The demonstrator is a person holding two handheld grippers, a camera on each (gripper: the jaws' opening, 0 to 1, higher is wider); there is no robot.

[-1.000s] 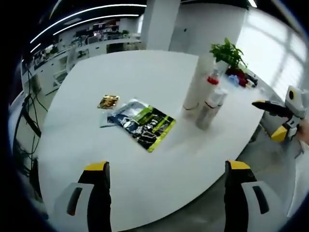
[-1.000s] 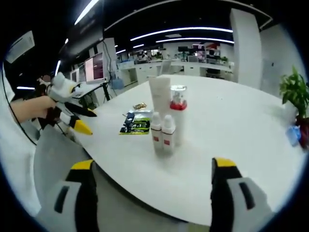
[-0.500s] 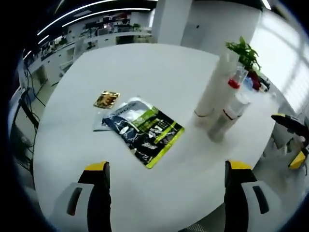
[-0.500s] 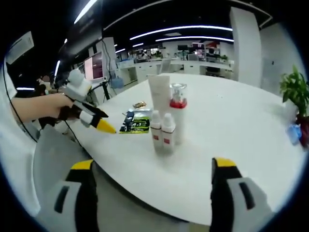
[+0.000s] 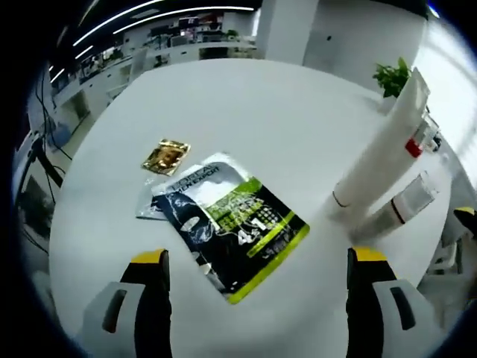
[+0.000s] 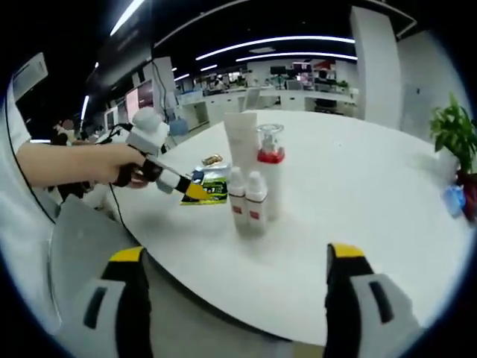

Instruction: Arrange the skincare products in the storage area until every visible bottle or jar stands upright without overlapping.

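A tall white tube [image 6: 242, 142], a pump bottle with a red collar [image 6: 270, 175] and two small white bottles with red labels [image 6: 236, 198] [image 6: 256, 201] stand upright in a tight cluster on the round white table [image 6: 358, 224]. My right gripper [image 6: 238, 255] is open, short of the table edge. My left gripper [image 5: 258, 256] is open and hovers over a dark green sachet [image 5: 231, 227] lying flat. The white tube [image 5: 380, 145] and a small bottle [image 5: 399, 209] stand to its right. A hand holds this left gripper [image 6: 195, 192] beside the bottles.
A small gold sachet [image 5: 166, 156] and a silver one [image 5: 147, 205] lie by the dark sachet. A potted plant [image 6: 455, 130] and a blue item [image 6: 453, 201] sit at the table's far side. Desks and screens fill the office behind.
My left gripper has moved forward from the table's edge to above the dark sachet, near the bottles. The right gripper has barely moved. The bottles stand as before.
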